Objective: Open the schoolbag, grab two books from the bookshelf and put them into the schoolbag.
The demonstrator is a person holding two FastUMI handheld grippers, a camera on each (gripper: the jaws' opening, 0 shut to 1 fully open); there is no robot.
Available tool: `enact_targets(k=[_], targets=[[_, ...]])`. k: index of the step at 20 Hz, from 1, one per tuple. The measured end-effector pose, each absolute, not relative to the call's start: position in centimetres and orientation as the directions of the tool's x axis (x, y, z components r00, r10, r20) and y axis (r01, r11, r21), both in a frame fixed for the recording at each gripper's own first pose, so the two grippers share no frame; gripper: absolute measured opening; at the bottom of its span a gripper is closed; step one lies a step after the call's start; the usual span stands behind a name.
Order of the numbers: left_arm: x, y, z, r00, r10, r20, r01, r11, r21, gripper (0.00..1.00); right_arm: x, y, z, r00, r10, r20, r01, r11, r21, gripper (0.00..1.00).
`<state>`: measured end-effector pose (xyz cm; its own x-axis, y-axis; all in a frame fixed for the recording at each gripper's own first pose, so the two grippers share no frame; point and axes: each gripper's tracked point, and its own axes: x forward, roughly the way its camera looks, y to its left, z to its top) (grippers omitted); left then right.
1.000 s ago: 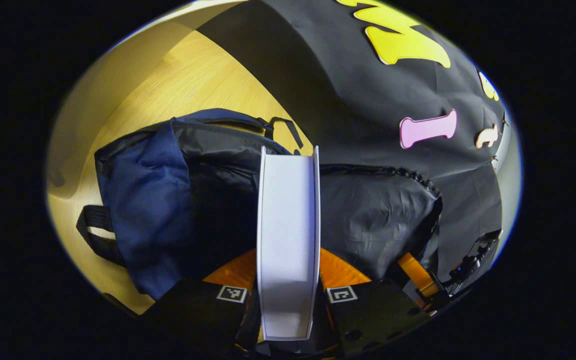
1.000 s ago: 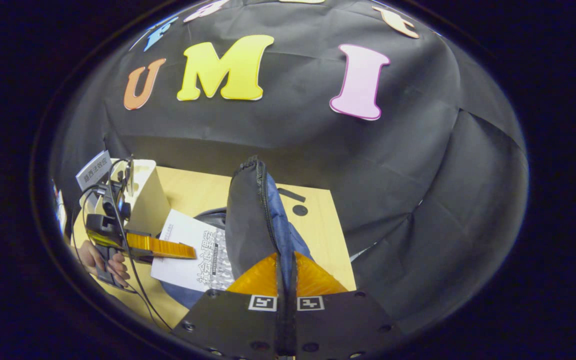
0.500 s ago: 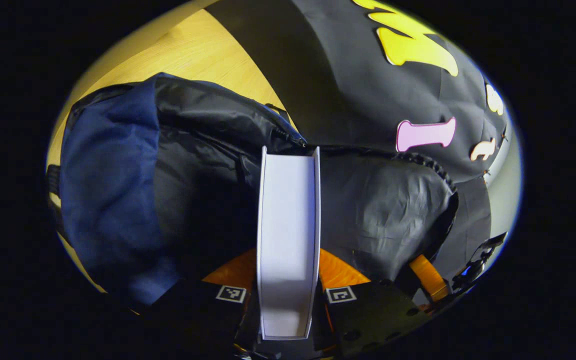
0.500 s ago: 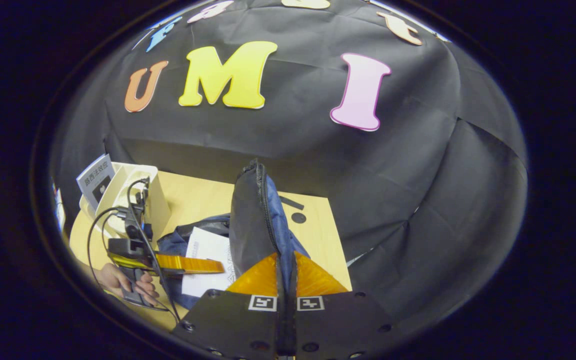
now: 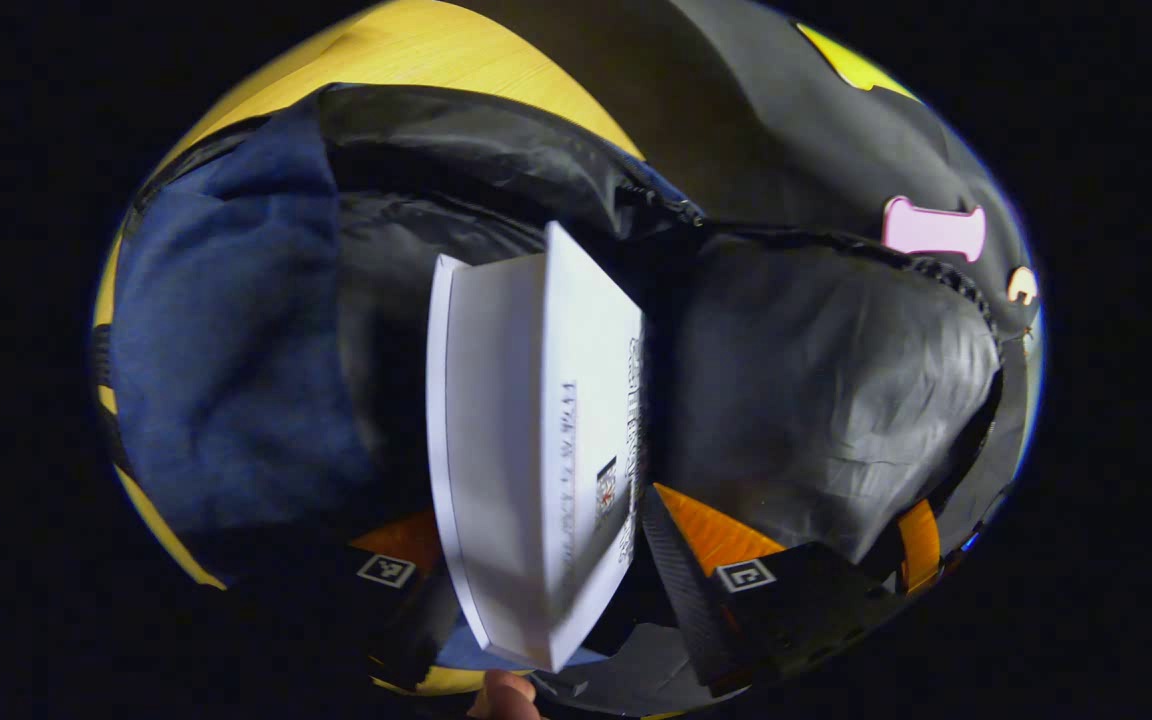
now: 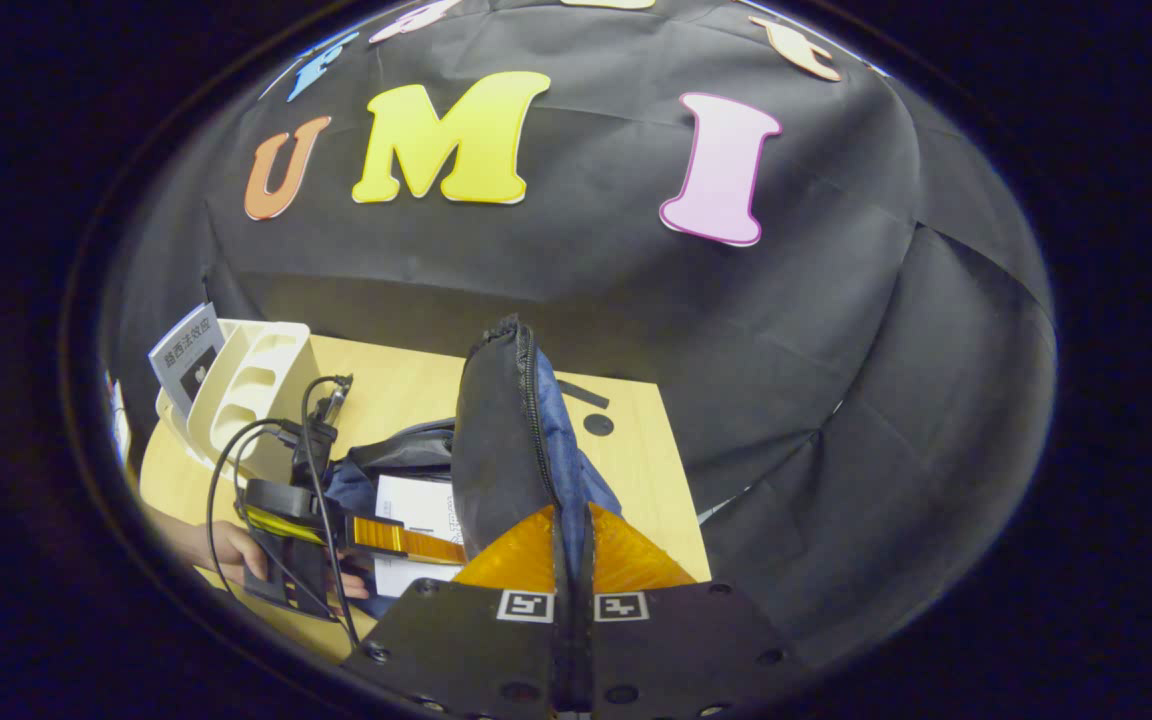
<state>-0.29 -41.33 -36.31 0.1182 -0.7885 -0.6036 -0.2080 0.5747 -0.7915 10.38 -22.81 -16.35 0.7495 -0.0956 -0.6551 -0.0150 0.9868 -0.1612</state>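
Paper and thin nylon, that's all that's being handled here. Low centre of the left gripper view, the white book point(image 5: 536, 430) sits tilted between the left gripper point(image 5: 541, 510)'s fingers. They're spread to either side of it with a bit of slack showing, so to me it looks loose rather than pinched. Its far end is poking into the dark open mouth of the schoolbag point(image 5: 226, 340), which takes up the middle and left of that frame.

In the lower centre of the right gripper view, the right gripper point(image 6: 572, 520) is clamped tight on the bag's zipped flap and holds it up like a tent. The bag lies on the wooden table point(image 6: 636, 470). The cream bookshelf point(image 6: 256, 390) is at the left edge with a second book point(image 6: 186, 355) in it.

Handling-wise, I'd guess the book is a light, floppy paperback with a slick cover, so grab it across the spine end, not the loose pages. The bag fabric is limp and will collapse if let go, so pinching it at the zipper seam makes sense.
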Motion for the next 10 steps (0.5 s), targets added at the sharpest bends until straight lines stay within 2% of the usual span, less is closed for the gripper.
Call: enact_targets(k=[1,3,6,10], targets=[[-0.4,-40.2,-36.3,0.100,-0.770,-0.630,-0.201,0.605,-0.771,0.98,10.5,-22.8,-16.5,0.750,-0.095,-0.655,-0.017,0.987,-0.163,0.00],[-0.3,-38.4,-35.5,0.079,-0.728,-0.681,-0.172,0.663,-0.728,0.98,10.5,-22.7,-16.6,0.750,-0.094,-0.654,-0.020,0.986,-0.164,0.00],[-0.8,-34.9,-33.6,0.053,-0.626,-0.778,-0.048,0.777,-0.628,0.98,10.5,-22.3,-16.8,0.752,-0.089,-0.654,-0.027,0.986,-0.166,0.00],[-0.1,-30.6,-29.8,0.118,-0.520,-0.846,0.102,0.854,-0.510,0.98,10.3,-21.8,-16.7,0.760,-0.085,-0.645,-0.032,0.985,-0.168,0.00]])
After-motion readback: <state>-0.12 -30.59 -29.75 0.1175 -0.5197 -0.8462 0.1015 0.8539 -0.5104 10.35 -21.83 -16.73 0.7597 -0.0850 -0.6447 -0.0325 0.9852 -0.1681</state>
